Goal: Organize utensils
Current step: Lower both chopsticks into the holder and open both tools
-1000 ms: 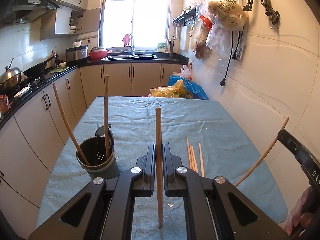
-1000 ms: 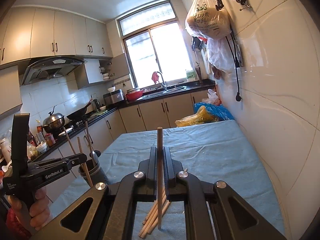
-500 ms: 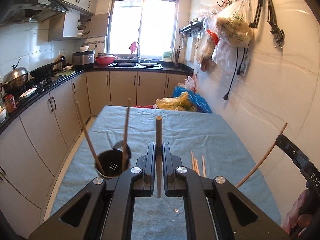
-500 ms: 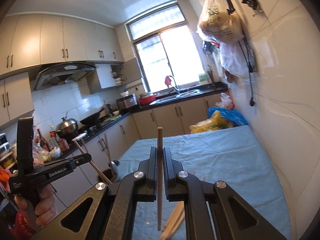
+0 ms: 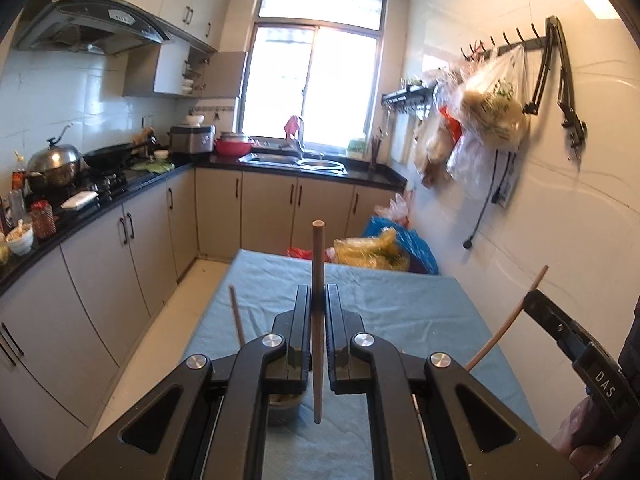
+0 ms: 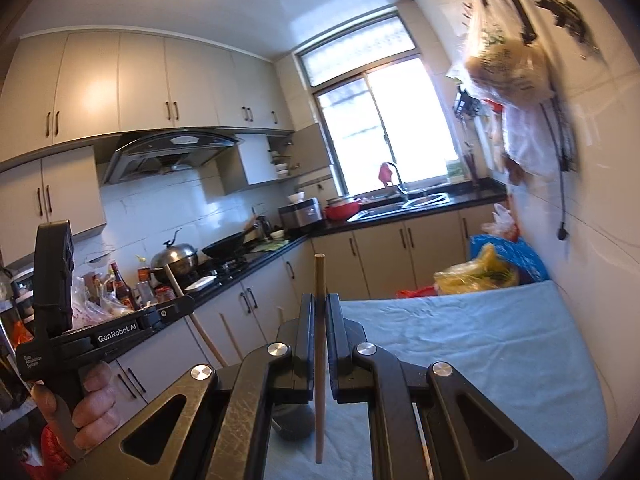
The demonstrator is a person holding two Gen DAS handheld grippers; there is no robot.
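My left gripper [image 5: 318,294] is shut on a wooden chopstick [image 5: 318,320] held upright above the blue-clothed table [image 5: 400,304]. The dark utensil cup [image 5: 284,402] is mostly hidden under the left gripper; another chopstick [image 5: 237,316] sticks out of it. My right gripper [image 6: 319,300] is shut on a second upright chopstick [image 6: 319,360]. The cup [image 6: 294,422] shows below it, partly hidden. The left gripper [image 6: 176,306] with its chopstick appears at the left of the right wrist view. The right gripper [image 5: 536,304] appears at the right of the left wrist view.
A kitchen counter [image 5: 100,200] with wok, pots and bottles runs along the left. Plastic bags [image 5: 384,248] lie at the table's far end. Bags hang on the tiled wall [image 5: 492,108] at the right. The sink [image 5: 296,160] is under the window.
Both grippers have risen and tilted upward, each still holding its chopstick. The cup has slid under the left gripper, and the loose chopsticks on the cloth have dropped out of view.
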